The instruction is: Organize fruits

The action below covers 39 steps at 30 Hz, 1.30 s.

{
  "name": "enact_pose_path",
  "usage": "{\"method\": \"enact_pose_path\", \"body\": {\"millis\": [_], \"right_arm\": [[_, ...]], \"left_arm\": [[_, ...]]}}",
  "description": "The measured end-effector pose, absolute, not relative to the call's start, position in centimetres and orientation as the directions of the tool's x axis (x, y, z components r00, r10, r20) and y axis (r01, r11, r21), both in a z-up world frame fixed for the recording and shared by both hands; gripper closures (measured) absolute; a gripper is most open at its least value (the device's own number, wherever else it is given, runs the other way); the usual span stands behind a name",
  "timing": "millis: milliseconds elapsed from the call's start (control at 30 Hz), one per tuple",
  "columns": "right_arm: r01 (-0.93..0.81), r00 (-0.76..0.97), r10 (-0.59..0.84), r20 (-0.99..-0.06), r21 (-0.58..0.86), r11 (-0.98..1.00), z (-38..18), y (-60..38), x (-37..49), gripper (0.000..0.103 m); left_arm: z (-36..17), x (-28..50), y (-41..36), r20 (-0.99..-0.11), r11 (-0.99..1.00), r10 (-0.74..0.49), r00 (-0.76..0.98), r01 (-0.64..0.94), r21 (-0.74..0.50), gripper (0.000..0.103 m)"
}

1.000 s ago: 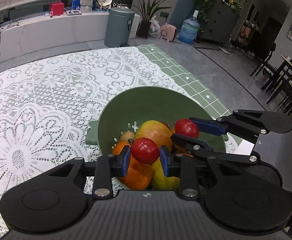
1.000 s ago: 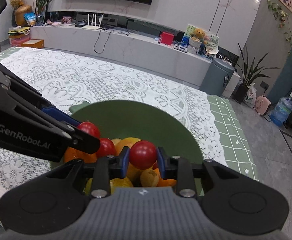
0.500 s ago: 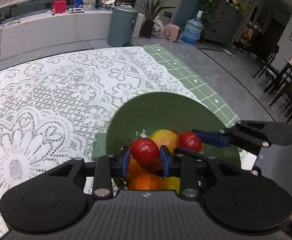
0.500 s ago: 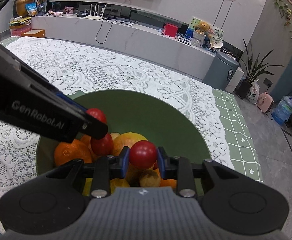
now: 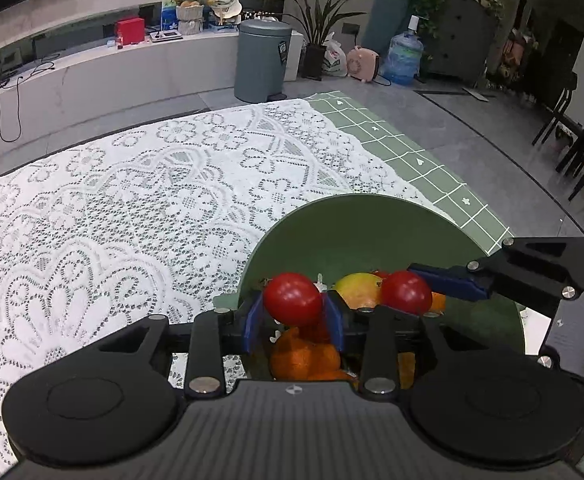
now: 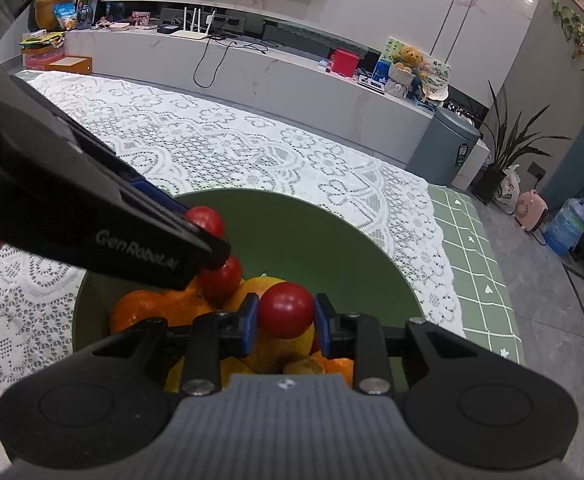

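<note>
A green bowl [image 5: 356, 236] [image 6: 312, 240] on the lace cloth holds oranges [image 5: 304, 356], a yellow-red fruit [image 5: 358, 290] and a loose red tomato [image 6: 221, 276]. My left gripper [image 5: 292, 312] hangs over the bowl's left rim. Its jaws are opening, and a red tomato [image 5: 292, 299] still sits between the blue pads, touching both. My right gripper [image 6: 285, 318] hovers over the fruit pile, shut on a second red tomato [image 6: 286, 309]. In the left wrist view it comes in from the right with that tomato [image 5: 406, 292]. From the right wrist view, the left gripper [image 6: 211, 236] crosses in from the left.
White lace cloth [image 5: 131, 208] covers the table to the left of and behind the bowl. A green checked mat [image 6: 480, 248] lies to its right at the table edge. A grey bin [image 5: 263, 60] and a low white cabinet [image 6: 251, 72] stand on the floor beyond.
In the left wrist view the bowl has slid right and lower. The left pads have spread slightly around their tomato. The right gripper has kept its tomato and barely moved.
</note>
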State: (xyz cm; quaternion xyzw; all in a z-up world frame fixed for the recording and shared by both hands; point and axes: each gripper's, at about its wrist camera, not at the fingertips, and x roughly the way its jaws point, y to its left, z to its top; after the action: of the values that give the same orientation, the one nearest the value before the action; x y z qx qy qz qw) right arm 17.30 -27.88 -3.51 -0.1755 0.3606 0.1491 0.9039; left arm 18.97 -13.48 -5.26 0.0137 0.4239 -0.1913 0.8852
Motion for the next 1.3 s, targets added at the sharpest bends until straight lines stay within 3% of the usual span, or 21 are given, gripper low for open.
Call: {"method": "enact_pose_path", "body": {"millis": [100,233,500,867,1133,1300], "right_arm": [[-0.390,0.693,0.138,-0.707,-0.207,0.897,-3.5,-27.9,17.4,0.077],[-0.387,0.701,0.130,-0.702,-0.221,0.895,-3.2,-27.7,17.4,0.075],[-0.379,0.718,0.126,-0.684,-0.233,0.896,-1.8,-27.7,16.8,0.047],[-0.383,0.779,0.179,-0.600,-0.230,0.895,2.6,-27.1,12.5,0.018],[-0.373,0.817,0.255,-0.517,-0.138,0.917,5.8,-26.5,8.3,0.010],[-0.343,0.830,0.302,-0.469,-0.002,0.939,6.9,-26.7,6.3,0.006]], "left_arm": [[-5.1,18.8,-13.2,-0.752,0.920,-0.351,0.557,0.356,-0.165,0.046],[-4.8,18.3,-13.3,-0.746,0.917,-0.357,0.562,0.364,-0.164,0.041],[-2.7,16.9,-12.4,-0.701,0.919,-0.369,0.610,0.353,-0.177,0.031],[1.0,13.6,-9.8,-0.607,0.931,-0.361,0.708,0.318,-0.182,0.026],[3.2,9.7,-7.2,-0.501,0.960,-0.278,0.819,0.248,-0.127,0.023],[4.1,7.2,-6.3,-0.433,0.977,-0.213,0.876,0.205,-0.067,0.019]]}}
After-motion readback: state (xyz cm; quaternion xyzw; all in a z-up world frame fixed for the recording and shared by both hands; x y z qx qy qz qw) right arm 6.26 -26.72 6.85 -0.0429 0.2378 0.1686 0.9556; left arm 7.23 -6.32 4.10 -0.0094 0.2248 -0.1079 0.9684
